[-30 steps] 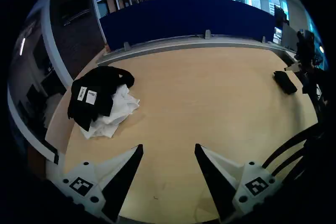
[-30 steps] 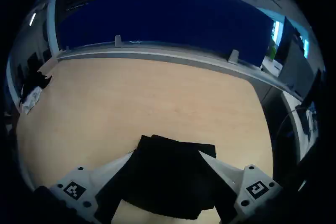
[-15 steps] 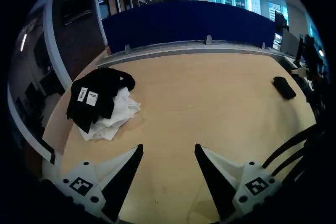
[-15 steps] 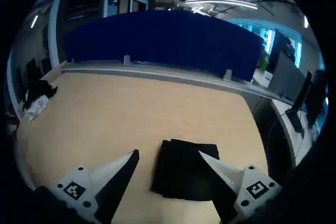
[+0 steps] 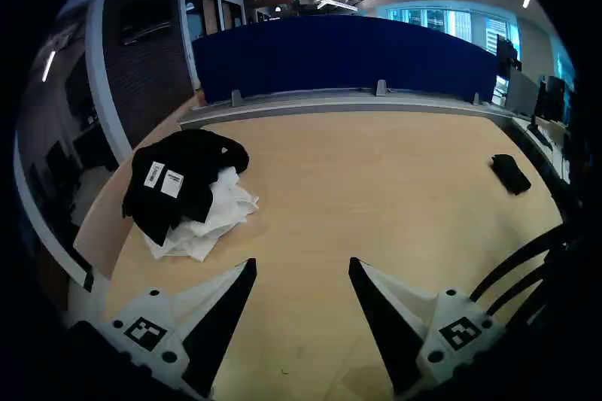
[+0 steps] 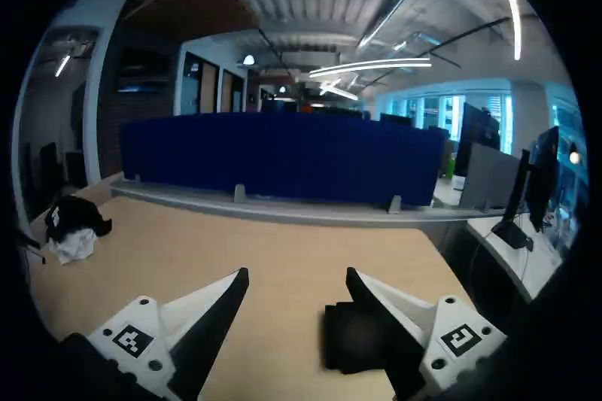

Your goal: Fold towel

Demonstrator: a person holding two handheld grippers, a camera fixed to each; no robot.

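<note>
Left gripper view: left tool (image 5: 301, 262) released, fingers apart over tabletop (image 5: 361, 175). Folded black towel (image 5: 512, 173) lies flat in front of blue partition (image 5: 339, 55), toward its right end; black-and-white cloth pile (image 5: 188, 190) toward its left end.

Right gripper view: right tool (image 6: 297, 273) released too, gripping nothing. Towel (image 6: 350, 337) on tabletop, well short of partition, partly behind one finger.

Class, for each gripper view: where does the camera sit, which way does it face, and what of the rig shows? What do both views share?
Left gripper view: rides on the left gripper, above the wooden table, looking down across it to the blue partition; its own open fingers show.
Right gripper view: rides on the right gripper, held more level, facing the partition and ceiling; its open fingers show.
Shared: table, partition, the black-and-white cloth pile and the folded black towel.
</note>
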